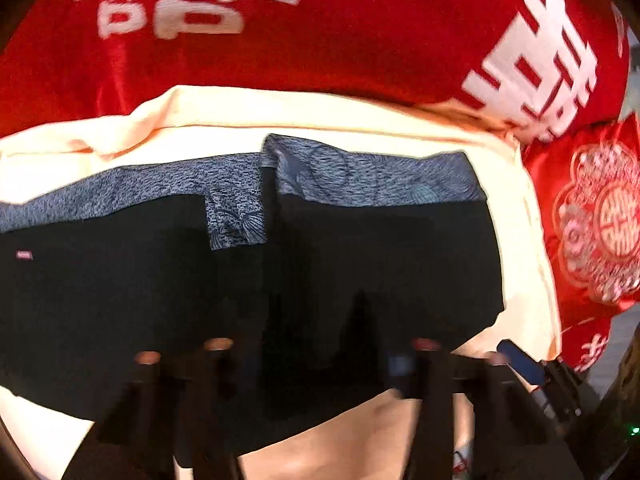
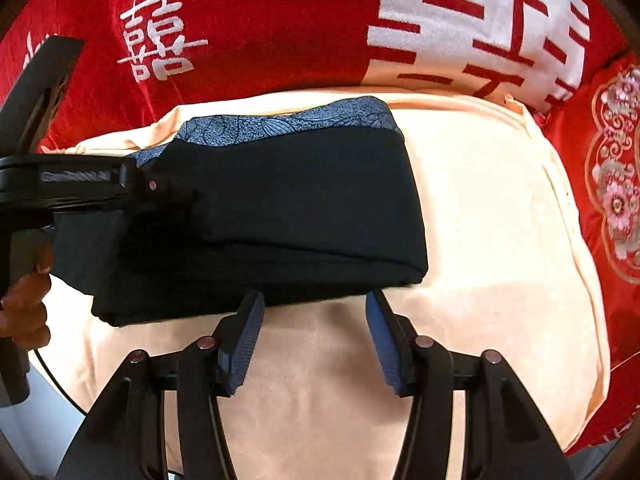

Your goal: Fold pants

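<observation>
Folded black pants (image 2: 280,208) with a grey patterned waistband (image 2: 288,120) are lying on a peach cloth (image 2: 500,240), which is covering a red blanket (image 2: 260,20) with white characters. Your right gripper (image 2: 316,340) is hanging released just in front of the pants' near edge, nothing between its blue pads (image 2: 240,344). Your left gripper (image 1: 316,356) is blurring low over the pants; whether it is grasping them, you cannot tell.

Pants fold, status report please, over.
Right claw open, clear of pants. Left claw over pants, grip unclear. Pants folded on peach cloth. Nothing in the way.
</observation>
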`<control>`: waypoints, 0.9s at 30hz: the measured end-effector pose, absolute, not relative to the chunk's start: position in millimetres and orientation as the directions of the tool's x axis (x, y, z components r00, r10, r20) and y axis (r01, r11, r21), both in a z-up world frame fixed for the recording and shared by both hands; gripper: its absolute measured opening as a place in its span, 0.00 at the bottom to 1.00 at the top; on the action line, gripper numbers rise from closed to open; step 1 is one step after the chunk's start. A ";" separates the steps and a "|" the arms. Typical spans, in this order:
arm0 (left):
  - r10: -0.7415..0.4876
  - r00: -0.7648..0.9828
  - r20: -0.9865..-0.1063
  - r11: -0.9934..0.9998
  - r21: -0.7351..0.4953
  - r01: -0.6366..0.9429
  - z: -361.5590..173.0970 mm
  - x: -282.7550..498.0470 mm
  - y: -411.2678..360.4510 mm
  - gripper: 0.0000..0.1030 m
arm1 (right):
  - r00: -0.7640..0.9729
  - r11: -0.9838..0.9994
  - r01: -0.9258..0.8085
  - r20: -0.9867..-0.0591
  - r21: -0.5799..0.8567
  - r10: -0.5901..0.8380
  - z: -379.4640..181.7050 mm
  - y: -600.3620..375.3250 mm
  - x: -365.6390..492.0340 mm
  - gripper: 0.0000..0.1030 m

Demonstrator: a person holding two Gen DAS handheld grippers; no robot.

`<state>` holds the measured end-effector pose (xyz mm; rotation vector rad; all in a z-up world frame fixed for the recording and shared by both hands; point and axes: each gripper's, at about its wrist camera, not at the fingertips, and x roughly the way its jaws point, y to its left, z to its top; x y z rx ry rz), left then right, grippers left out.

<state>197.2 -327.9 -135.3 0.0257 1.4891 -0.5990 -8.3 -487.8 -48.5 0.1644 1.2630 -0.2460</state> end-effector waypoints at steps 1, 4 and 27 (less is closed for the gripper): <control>-0.370 -0.045 -0.928 0.843 -0.356 0.404 -131.5 195.1 -329.6 0.22 | 0.282 0.962 0.273 -0.956 -0.002 -0.082 -48.2 -489.4 -9.3 0.47; -0.444 -0.055 -0.895 0.805 -0.424 0.415 -113.6 193.1 -329.1 0.18 | 0.281 0.959 0.283 -0.958 0.026 -0.057 -45.9 -498.0 -10.2 0.44; -0.274 0.035 -0.961 0.923 -0.252 0.291 -137.6 177.0 -270.9 0.73 | 0.414 0.989 -0.120 -0.910 -0.088 -0.030 -38.6 -439.8 21.7 0.46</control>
